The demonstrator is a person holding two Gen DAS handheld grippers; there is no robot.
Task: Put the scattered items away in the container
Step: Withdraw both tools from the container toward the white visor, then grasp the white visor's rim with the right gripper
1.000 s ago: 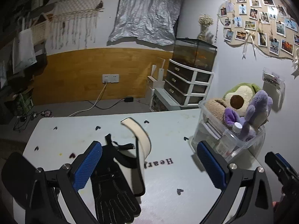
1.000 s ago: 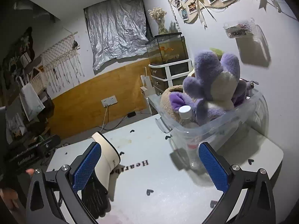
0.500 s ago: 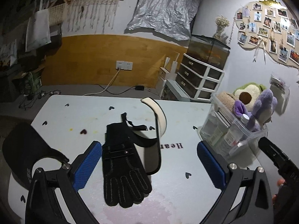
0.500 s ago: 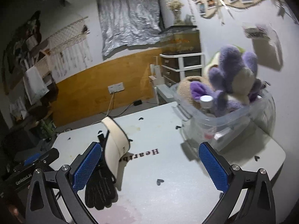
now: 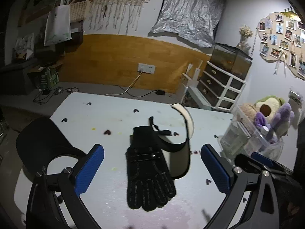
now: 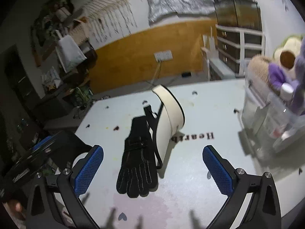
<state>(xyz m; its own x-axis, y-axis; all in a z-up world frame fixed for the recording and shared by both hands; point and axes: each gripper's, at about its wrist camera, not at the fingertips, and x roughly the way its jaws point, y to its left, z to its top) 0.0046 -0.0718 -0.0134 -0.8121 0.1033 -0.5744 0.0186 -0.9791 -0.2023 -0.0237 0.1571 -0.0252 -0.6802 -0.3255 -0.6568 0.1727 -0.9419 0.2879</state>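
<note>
We read one piece of lettering: dark serif letters printed on the white table (image 6: 200, 114), right of centre in the right wrist view, upside down to us, spelling "Heartb" before the cream visor (image 6: 169, 118) covers the rest. In the left wrist view only a blurred fragment shows, unreadable.

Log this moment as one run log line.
left gripper: open, empty | right gripper: open, empty | glove, visor, cap: on table | bin: holds plush toys, bottle
</note>
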